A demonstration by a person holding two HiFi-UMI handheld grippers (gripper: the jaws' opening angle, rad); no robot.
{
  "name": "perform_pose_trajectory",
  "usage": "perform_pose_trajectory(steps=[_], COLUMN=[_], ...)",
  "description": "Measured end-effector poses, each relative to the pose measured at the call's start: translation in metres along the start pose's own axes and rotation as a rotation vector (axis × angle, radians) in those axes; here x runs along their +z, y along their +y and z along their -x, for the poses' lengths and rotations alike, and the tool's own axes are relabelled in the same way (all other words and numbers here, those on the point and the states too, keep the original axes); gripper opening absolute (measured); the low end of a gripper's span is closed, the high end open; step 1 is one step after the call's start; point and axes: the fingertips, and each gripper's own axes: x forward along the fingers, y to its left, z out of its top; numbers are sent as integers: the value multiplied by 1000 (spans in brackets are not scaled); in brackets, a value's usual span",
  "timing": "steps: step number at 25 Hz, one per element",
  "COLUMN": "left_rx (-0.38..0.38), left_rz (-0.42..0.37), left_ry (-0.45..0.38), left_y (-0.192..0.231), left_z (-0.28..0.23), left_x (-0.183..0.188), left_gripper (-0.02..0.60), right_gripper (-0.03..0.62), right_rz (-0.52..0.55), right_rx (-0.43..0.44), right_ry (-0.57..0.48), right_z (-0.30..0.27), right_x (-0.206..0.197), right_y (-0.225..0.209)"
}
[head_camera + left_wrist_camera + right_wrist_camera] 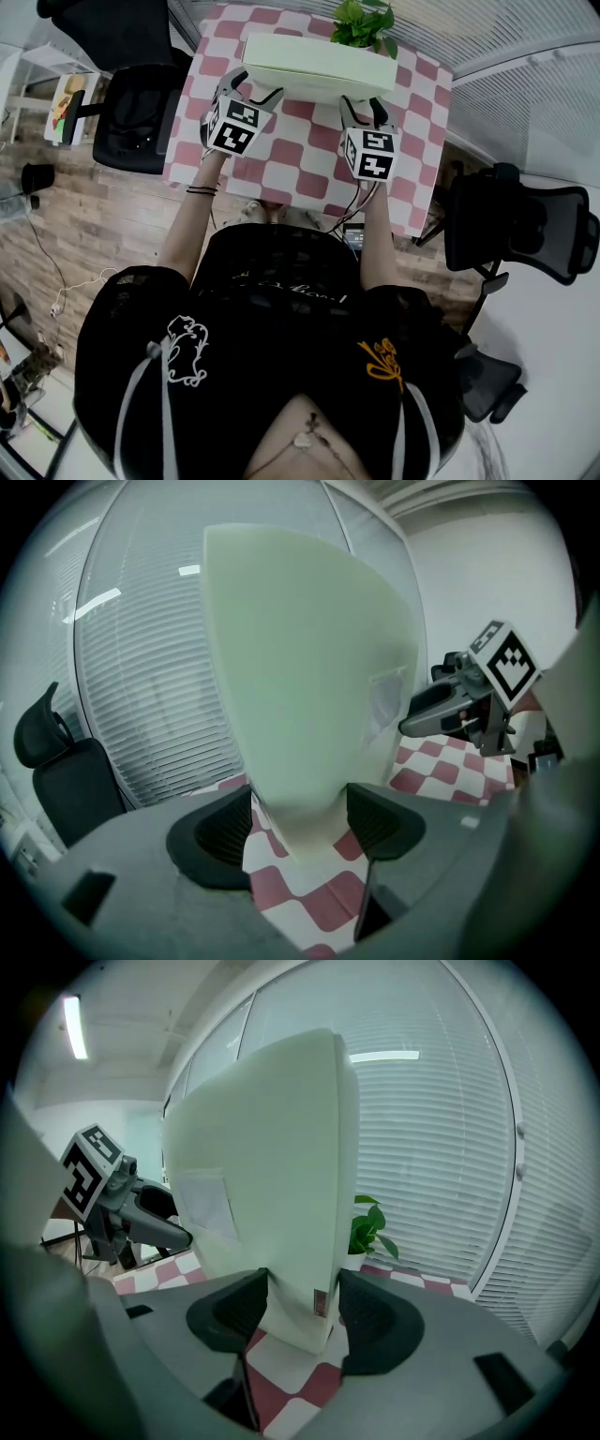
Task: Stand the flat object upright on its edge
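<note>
Closest in is the person's black top (281,375), with both forearms (192,225) reaching out over the near edge of the counter (309,173) (red-and-white checks on the cloth). Past them, the flat box (314,64), pale greenish white, sits toward the far edge of the counter, its length running along that edge. In each gripper's own view it rises upright, tall and narrow. Its lower edge is down at the checked cloth, though I can't make out whether it rests there or hangs just clear.

The left gripper (255,89) has the box's left end between its jaws, with both dark pads (220,832) pressed against the two broad faces. The right gripper (364,108) clamps the right end the same way, and a small label (321,1302) on the box's narrow end shows between its jaws. Each marker cube (232,127) faces up at the head camera.

Just behind the box, at the far right corner, stands a leafy potted plant (364,23). Slatted blinds (441,1147) run behind the counter. One black office chair (136,112) stands off the counter's left edge on wood-look floor (75,216), and another chair (511,225) stands off its right.
</note>
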Motion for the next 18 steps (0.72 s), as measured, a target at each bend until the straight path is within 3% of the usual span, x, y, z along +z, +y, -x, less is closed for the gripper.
perform_pose_trajectory(steps=[7,11,18], left_rx=[-5,-23,-46], left_rz=[-8,-57,-28], left_ry=[0,7,-2], left_y=[7,8,8], left_z=[-9,-9,-9], left_x=[-2,-3,-3], left_gripper=[325,327,327], right_gripper=[242,242,242], right_rz=[-4,-5,-18], right_rx=[4,11,2], right_ry=[-2,-2,-4], right_z=[-8,-8,-10], right_x=[5,5,7], right_y=[-3,-4,-5])
